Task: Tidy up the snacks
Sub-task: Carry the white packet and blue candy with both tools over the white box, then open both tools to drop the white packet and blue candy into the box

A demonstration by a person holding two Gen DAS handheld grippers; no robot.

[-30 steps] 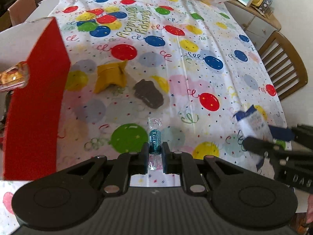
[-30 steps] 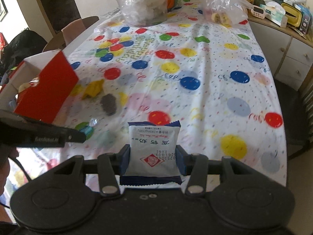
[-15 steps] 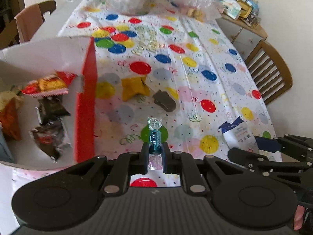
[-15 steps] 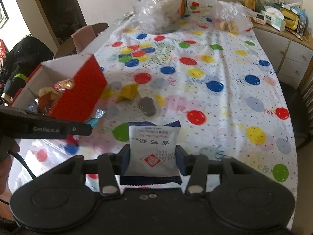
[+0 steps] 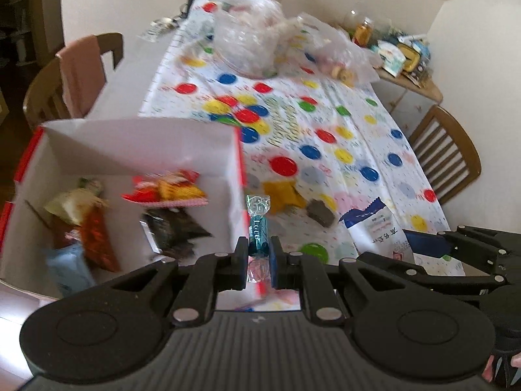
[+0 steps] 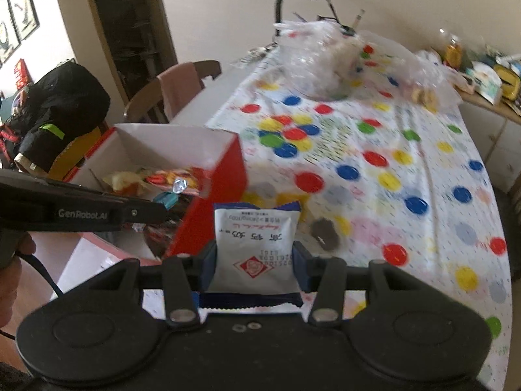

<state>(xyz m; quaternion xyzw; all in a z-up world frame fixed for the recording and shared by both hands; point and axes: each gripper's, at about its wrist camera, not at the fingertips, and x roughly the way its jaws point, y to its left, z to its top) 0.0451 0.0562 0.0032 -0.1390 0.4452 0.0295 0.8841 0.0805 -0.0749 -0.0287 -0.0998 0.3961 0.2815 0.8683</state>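
Risen beside box (image 5: 136, 150): candy (image 5: 258, 236) pinched in left hand-held gripper (image 5: 257, 257) (upright).

A teal twist-wrapped candy (image 5: 258, 234) stands upright, pinched at its middle, just beside the red box's (image 5: 136, 150) right wall. A white-and-blue packet (image 6: 255, 244) is clamped upright. In the box lie several wrapped snacks (image 5: 166, 190).

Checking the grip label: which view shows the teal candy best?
The left wrist view: the teal candy stands centred, pinched between its hand-held gripper's fingers. The right wrist view shows only its wrapper ends, side-on.
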